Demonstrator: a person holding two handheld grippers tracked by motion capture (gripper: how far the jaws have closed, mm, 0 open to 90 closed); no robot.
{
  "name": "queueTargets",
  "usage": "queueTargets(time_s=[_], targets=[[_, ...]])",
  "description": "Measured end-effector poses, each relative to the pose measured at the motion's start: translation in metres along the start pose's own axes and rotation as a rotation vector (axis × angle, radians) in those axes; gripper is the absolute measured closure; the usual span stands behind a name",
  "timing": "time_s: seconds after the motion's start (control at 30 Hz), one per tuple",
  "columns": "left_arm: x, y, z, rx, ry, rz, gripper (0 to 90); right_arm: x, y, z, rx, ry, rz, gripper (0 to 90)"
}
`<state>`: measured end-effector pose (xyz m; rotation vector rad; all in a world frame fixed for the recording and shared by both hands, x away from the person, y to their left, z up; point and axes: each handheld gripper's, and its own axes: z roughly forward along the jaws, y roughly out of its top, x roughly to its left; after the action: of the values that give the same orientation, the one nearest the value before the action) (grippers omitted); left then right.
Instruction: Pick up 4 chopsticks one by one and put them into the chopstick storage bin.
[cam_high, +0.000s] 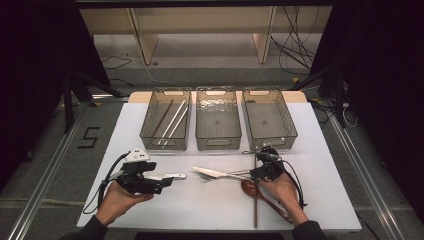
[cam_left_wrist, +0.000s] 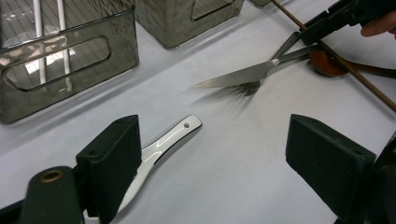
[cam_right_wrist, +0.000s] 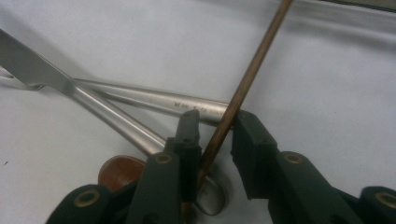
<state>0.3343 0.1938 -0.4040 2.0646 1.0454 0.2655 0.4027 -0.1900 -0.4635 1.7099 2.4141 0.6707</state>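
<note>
R gripper (cam_right_wrist: 215, 128): jaws narrow, astride brown chopstick (cam_right_wrist: 243, 84), w/ a gap at one pad. Chopstick lies 5 o'clock on table (cam_high: 200, 210), across knife (cam_high: 212, 173). L gripper (cam_left_wrist: 212, 158): wide, empty.

Between my right gripper's (cam_right_wrist: 217, 133) matt black jaws runs a thin brown chopstick (cam_right_wrist: 243, 84), wood by its look. The knife (cam_left_wrist: 247, 73) and fork handle (cam_right_wrist: 154, 99) are polished metal. The spoon (cam_high: 250, 188) seems glossy reddish wood; the bins (cam_high: 218, 120) are smoky clear plastic.
</note>
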Motion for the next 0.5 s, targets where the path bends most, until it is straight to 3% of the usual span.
queueTargets(time_s=[0.3, 0.5], targets=[[0.0000, -0.0003, 0.0006, 0.003, -0.002, 0.005, 17.7, 0.0023, 0.0007, 0.0007, 0.003, 0.016, 0.001, 83.8], [0.0011, -0.0006, 0.0009, 0.003, 0.000, -0.001, 17.7, 0.0030, 0.0015, -0.0026, -0.003, 0.014, -0.008, 85.3]])
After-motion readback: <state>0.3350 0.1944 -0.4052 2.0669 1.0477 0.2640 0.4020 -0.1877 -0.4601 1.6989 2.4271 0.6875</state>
